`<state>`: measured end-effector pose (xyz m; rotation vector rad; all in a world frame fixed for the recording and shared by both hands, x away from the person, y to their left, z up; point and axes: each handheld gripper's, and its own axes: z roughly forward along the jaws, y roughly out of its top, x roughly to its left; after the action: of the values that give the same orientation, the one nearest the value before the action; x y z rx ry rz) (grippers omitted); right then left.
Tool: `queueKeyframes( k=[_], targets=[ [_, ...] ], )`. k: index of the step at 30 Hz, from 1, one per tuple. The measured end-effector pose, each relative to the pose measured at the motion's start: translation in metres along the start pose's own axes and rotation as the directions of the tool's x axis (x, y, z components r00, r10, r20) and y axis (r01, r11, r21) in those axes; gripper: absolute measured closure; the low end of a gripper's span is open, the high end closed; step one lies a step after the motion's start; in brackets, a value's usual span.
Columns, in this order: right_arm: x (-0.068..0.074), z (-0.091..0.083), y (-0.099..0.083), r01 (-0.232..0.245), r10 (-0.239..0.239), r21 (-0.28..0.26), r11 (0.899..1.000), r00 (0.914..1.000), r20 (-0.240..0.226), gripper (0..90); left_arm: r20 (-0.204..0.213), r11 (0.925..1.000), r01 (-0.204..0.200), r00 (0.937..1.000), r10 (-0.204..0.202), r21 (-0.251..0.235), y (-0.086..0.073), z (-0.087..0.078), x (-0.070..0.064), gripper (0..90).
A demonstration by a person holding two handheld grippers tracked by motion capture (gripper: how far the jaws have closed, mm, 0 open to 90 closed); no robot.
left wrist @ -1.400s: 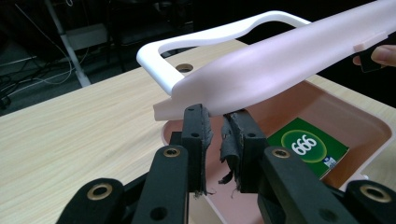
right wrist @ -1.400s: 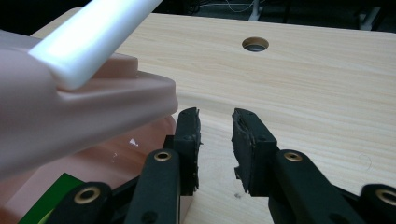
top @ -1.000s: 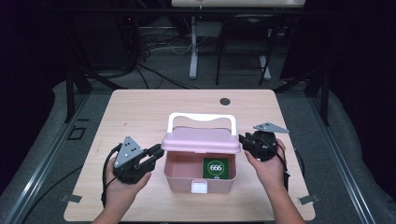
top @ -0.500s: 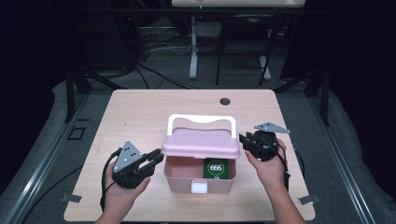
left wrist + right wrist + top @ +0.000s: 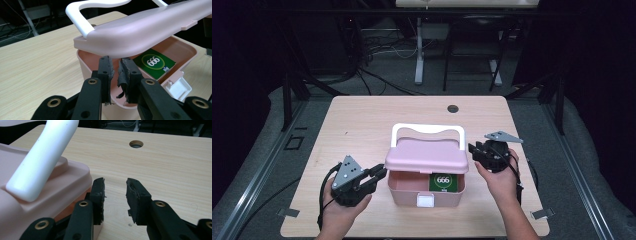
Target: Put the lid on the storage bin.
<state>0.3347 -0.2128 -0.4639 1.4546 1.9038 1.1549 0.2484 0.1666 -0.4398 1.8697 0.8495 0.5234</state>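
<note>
High view: pale wooden table (image 5: 362, 125) with a pink plastic box (image 5: 426, 189) near the front edge, in the middle.
Box lid: pink plastic lid (image 5: 427, 155) with a white curved handle (image 5: 427, 129), lifted a bit at the front, so the inside shows.
Inside the box: green card with "666" in a circle (image 5: 443, 181), lying flat on the right side of the floor.
Front of the box: small white clasp (image 5: 425, 201), hanging down.
Left gripper (image 5: 374, 176): just beside the left wall of the box, tips close under the lid's edge.
Right gripper (image 5: 473, 150): just beside the right end of the lid.
Table hole: small round dark hole (image 5: 453, 108) far back, well apart from the box.
Left gripper view: black jaws nearly shut, just a thin gap, worn pads (image 5: 125, 75) with torn edges; holding nothing; tips near the box rim under the lid (image 5: 140, 32); green card (image 5: 153, 62) behind.
Right gripper view: black jaws apart with bare table between; holding nothing; left pad (image 5: 98, 192) right next to the lid's corner (image 5: 62, 185), cannot tell if touching; white handle (image 5: 42, 162) close by.
</note>
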Motion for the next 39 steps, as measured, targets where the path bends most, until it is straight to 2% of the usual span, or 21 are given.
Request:
queueKeyframes(
  k=[6, 19, 27, 29, 30, 34, 36, 39],
  targets=[
    [0.000, 0.000, 0.000, 0.003, -0.003, 0.019, 1.000, 1.0000, 0.002, 67.6, 0.006, 1.0000, 0.004, 1.0000, -0.004, 0.007, -0.005, 0.000, -0.001, 78.6],
    [0.000, 0.000, 0.000, 0.004, -0.004, 0.020, 1.000, 1.0000, 0.001, 67.6, 0.014, 0.9997, 0.010, 0.9999, -0.010, 0.024, -0.015, 0.001, -0.002, 78.5],
    [0.000, 0.002, -0.002, 0.003, -0.003, 0.002, 1.000, 1.0000, 0.006, 67.5, 0.024, 0.9986, 0.018, 0.9995, -0.019, 0.050, -0.024, 0.003, -0.003, 78.6],
    [0.000, 0.002, -0.002, 0.003, -0.003, 0.003, 1.000, 1.0000, 0.006, 67.5, 0.026, 0.9984, 0.019, 0.9995, -0.020, 0.054, -0.024, 0.004, -0.003, 78.6],
    [0.000, 0.001, -0.001, 0.006, -0.006, 0.024, 1.000, 1.0000, 0.003, 67.5, 0.026, 0.9983, 0.018, 0.9995, -0.020, 0.055, -0.025, 0.004, -0.003, 78.6],
    [0.000, 0.003, -0.002, 0.001, -0.001, 0.006, 1.000, 1.0000, 0.003, 67.4, 0.031, 0.9972, 0.018, 0.9993, -0.020, 0.072, -0.030, 0.006, -0.003, 78.6],
    [0.000, 0.002, -0.002, 0.003, -0.003, 0.027, 1.000, 1.0000, 0.004, 67.4, 0.032, 0.9963, 0.016, 0.9993, -0.019, 0.084, -0.032, 0.007, -0.003, 78.6],
    [0.000, 0.002, -0.002, 0.003, -0.003, 0.027, 1.000, 1.0000, 0.004, 67.4, 0.033, 0.9956, 0.019, 0.9992, -0.022, 0.092, -0.035, 0.008, -0.003, 78.6]
  ],
)
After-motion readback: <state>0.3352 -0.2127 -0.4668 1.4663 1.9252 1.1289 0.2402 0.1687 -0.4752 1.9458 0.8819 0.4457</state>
